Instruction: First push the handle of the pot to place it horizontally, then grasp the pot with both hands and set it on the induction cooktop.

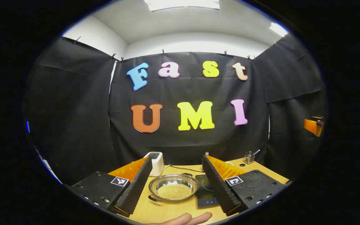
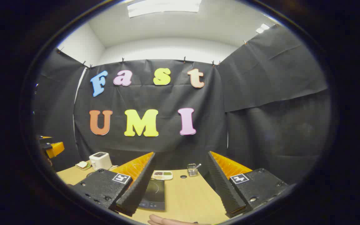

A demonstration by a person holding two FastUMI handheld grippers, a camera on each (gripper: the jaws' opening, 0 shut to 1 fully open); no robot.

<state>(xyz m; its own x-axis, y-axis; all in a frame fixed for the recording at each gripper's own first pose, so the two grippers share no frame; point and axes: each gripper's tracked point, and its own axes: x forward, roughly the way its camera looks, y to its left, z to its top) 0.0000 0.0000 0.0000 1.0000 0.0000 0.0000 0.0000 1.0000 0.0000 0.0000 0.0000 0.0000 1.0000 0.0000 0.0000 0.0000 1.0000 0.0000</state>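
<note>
we are still at the first step: both grippers wide open, holding nothing. the pot (image 1: 173,187) sits ahead between the left gripper (image 1: 175,182) fingers, the induction cooktop (image 2: 153,193) by the right gripper (image 2: 180,184) inner finger. next, we nudge the handle (image 1: 155,198).

Bright, even light from ceiling panels (image 1: 182,3); sharp focus; strong fisheye curvature at edges; mild glare on tabletop (image 2: 186,193).

Silver pot (image 1: 173,187), yellow beads inside; black cooktop (image 1: 205,187); white toaster (image 2: 100,160).
</note>
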